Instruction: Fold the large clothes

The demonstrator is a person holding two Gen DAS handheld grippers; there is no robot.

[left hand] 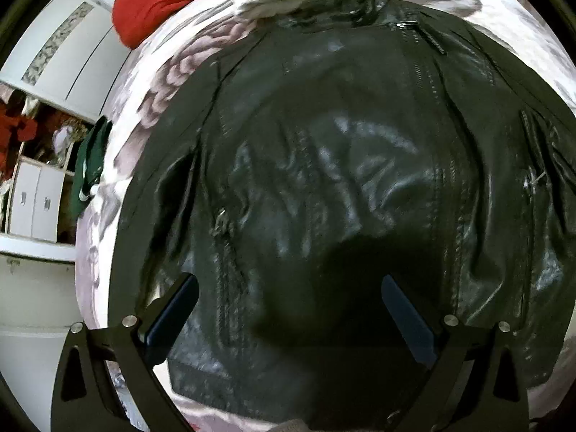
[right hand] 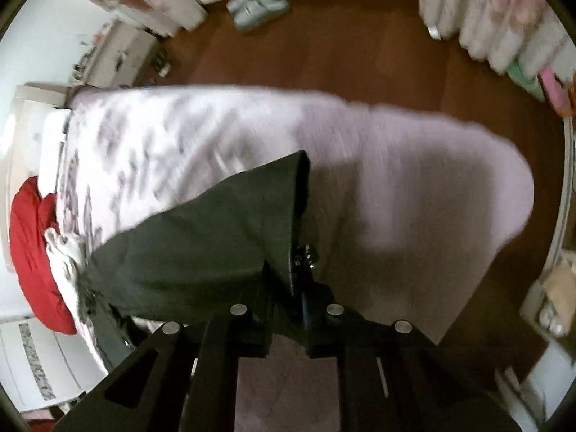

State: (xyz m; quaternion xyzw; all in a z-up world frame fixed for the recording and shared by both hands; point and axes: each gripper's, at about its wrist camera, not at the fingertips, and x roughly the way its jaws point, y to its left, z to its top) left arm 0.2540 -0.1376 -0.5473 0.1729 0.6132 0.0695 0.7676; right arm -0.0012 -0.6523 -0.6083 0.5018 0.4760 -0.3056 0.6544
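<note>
Right gripper (right hand: 288, 288) clamping glossy, creased black jacket (left hand: 324, 180), seemingly its sleeve.

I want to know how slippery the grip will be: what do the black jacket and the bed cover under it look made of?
Black jacket: probably leather or faux leather, with glossy creases, stitched seams and metal zips. Bed cover: soft matte fabric, pale with a floral print; the weave is too blurred to tell.

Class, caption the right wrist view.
Right gripper shut on black jacket sleeve, above a floral bedspread.
</note>
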